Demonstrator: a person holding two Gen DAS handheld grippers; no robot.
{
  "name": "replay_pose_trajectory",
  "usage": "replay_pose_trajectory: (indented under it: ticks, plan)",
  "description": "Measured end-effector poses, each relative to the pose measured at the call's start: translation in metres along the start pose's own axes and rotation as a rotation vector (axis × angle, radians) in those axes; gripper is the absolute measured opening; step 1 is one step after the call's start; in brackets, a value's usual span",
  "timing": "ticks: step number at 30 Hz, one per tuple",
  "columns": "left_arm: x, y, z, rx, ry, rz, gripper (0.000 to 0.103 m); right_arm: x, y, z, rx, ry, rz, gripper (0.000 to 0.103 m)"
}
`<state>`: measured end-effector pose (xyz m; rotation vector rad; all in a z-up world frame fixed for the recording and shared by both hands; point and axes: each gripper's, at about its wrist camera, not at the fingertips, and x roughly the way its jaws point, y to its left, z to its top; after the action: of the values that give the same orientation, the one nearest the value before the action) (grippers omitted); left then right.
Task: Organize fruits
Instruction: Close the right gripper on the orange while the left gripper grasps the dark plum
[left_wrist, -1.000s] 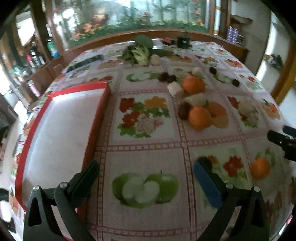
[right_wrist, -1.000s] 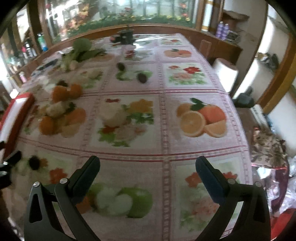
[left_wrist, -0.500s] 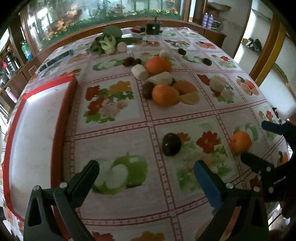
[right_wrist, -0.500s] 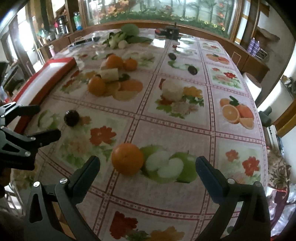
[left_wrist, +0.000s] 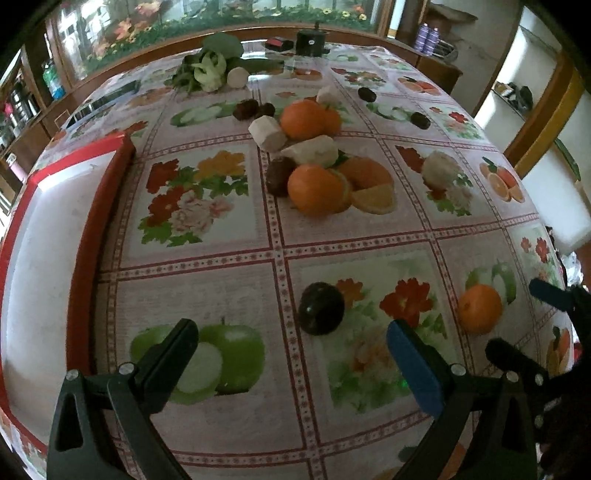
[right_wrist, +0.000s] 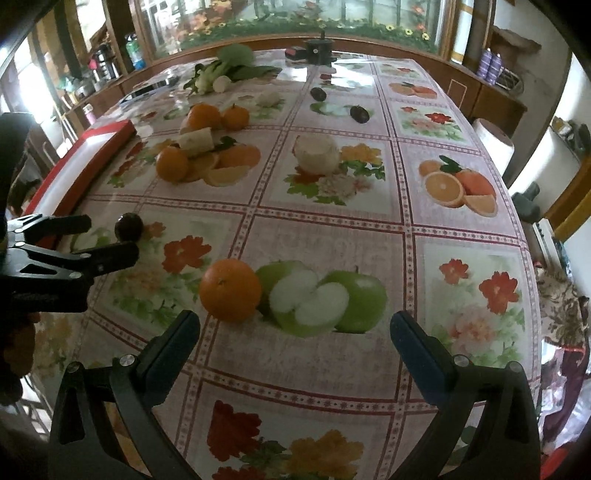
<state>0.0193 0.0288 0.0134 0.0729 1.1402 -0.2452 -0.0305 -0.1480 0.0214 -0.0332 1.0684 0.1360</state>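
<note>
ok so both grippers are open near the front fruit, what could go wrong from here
The lone orange and dark round fruit sit loose near the table's front edge; a nudge could roll either off. The left gripper and right gripper work close together and could collide. Printed fruit on the tablecloth could mislead aim.

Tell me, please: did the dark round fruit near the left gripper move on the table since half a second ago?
No. The dark fruit lies beside the same printed red flower on the tablecloth as before. It only looks nearer because the left gripper moved toward it.
</note>
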Motion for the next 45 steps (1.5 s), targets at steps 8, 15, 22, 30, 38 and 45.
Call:
replay_pose_trajectory:
  ticks: [8, 15, 22, 30, 38, 45]
  plan:
    - [-0.002, 0.005, 0.003, -0.036, -0.028, -0.015, 0.059, -0.001, 0.001, -0.002, 0.006, -0.002, 0.007, 0.103]
    - [-0.006, 0.004, 0.003, -0.058, -0.024, -0.113, 0.026, 0.001, 0.005, 0.001, -0.003, -0.006, 0.007, 0.103]
    - [-0.008, 0.008, 0.0, -0.067, -0.022, -0.13, 0.026, 0.005, 0.018, 0.007, -0.05, -0.017, -0.001, 0.103]
    - [-0.008, 0.011, -0.001, -0.064, -0.026, -0.149, 0.026, 0.013, 0.019, 0.01, -0.03, -0.005, 0.114, 0.036]
    - [-0.012, 0.012, -0.003, -0.079, -0.021, -0.182, 0.026, 0.009, 0.02, 0.007, -0.023, -0.015, 0.094, 0.036]
    - [-0.022, 0.008, -0.006, -0.054, -0.038, -0.198, 0.026, 0.003, 0.016, 0.004, 0.016, -0.024, 0.085, 0.036]
